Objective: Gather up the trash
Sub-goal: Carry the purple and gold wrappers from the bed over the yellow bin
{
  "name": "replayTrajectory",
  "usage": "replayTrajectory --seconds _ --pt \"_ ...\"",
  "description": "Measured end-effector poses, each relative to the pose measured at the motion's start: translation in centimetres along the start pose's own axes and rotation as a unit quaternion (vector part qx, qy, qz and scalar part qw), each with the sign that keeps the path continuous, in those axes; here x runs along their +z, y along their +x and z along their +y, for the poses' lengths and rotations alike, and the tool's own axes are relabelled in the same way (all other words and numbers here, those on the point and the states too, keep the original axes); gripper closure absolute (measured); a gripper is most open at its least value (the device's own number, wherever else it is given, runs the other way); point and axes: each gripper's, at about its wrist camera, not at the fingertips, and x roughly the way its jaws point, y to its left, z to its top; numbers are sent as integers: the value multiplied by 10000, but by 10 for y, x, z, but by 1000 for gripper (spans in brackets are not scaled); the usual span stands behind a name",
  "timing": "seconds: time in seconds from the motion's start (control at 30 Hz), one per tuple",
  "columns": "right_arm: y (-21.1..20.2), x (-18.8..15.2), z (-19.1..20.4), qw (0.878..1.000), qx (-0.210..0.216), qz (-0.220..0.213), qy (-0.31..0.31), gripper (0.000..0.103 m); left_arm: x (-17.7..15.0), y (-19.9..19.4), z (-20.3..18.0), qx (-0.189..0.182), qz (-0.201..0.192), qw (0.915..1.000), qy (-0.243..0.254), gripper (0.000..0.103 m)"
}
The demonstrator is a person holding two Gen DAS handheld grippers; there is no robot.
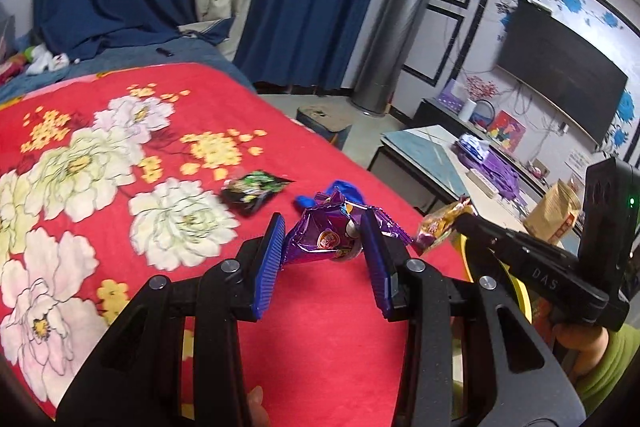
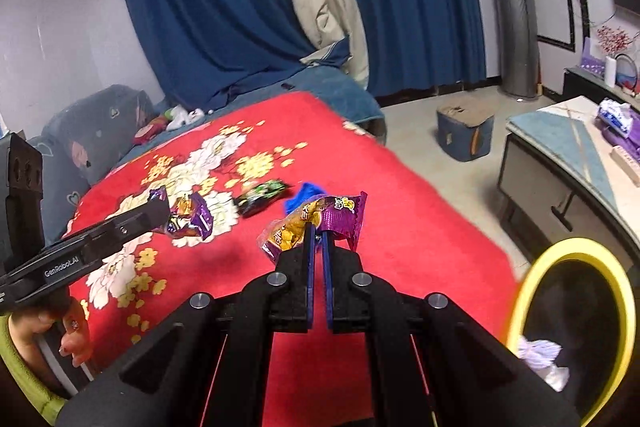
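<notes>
Trash comes first: my left gripper point(image 1: 324, 227) clamps a crumpled purple wrapper point(image 1: 320, 235) above the red floral blanket point(image 1: 120, 155), and my right gripper point(image 2: 316, 227) is clenched on a yellow-purple snack packet point(image 2: 312, 223). I see a green-black wrapper point(image 1: 254, 191) and a blue scrap point(image 2: 304, 197) lying near the blanket's far edge, and a yellow-rimmed bin point(image 2: 576, 251) beside its right edge.

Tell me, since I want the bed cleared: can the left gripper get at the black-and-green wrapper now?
Probably not yet. The left gripper is shut on a purple wrapper, so it has no free grip. The black-and-green wrapper lies uncovered on the red blanket just ahead, nothing blocking the path.
</notes>
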Motion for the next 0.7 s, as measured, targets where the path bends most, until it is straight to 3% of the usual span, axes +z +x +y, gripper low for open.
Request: replayTrajectory --seconds 0.7 --pt "-75 -26 -102 9948 -848 -284 497 99 -12 31 -96 -677 205 9944 785 71"
